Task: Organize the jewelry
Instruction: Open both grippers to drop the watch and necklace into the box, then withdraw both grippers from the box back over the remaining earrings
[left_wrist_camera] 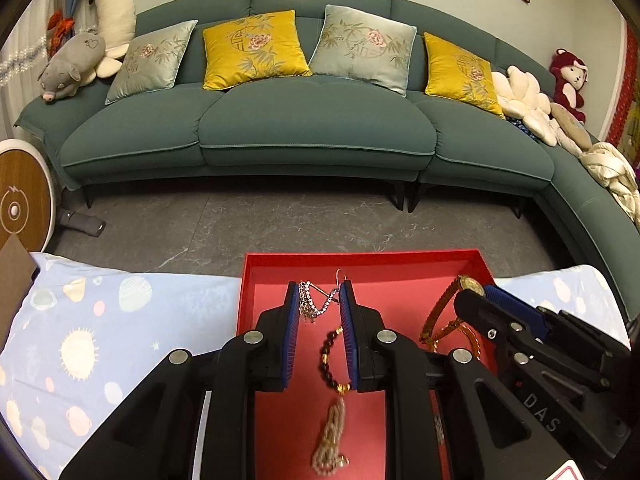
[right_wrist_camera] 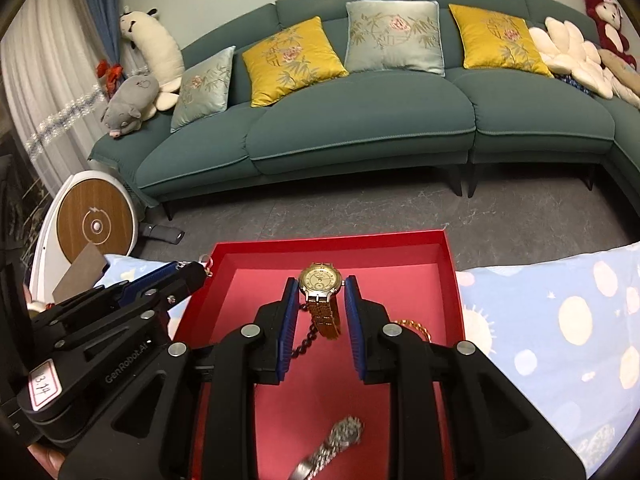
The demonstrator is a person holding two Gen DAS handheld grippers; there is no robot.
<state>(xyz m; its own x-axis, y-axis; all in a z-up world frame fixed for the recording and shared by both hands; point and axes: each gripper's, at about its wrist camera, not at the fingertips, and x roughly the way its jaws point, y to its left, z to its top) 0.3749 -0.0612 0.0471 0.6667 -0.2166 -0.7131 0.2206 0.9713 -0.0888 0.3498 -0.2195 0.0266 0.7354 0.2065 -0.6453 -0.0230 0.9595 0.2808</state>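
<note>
Nearest the right wrist camera, a silver watch (right_wrist_camera: 334,446) lies blurred on the floor of the red tray (right_wrist_camera: 454,280), and in the left view a pale beaded tassel (left_wrist_camera: 330,436) hangs low from a dark bead bracelet (left_wrist_camera: 330,354). Just beyond, the left gripper (left_wrist_camera: 320,300) holds a sparkling silver chain (left_wrist_camera: 316,300): the chain is strung across the narrow gap between the blue pads, which appear to pinch its ends, with small gold charms dangling from it over the tray. The bead bracelet hangs below the same jaws; whether it is caught with the chain or only lies beneath cannot be told. The right gripper (right_wrist_camera: 322,292) grasps a gold watch (right_wrist_camera: 320,278), its dial standing between the fingertips and its band drooping down over the tray, with a coil of gold chain (right_wrist_camera: 416,330) resting beside it. Both loads appear to be in carriage above the tray, so the step in hand is likely the transfer of pieces into it. The next move probably calls for lowering each piece onto a bare patch of red floor, well apart, and releasing without snagging the chain on the pads. The tray sits on a planet-print cloth (right_wrist_camera: 560,320); beyond lie grey floor and a teal sofa (left_wrist_camera: 316,128).
</note>
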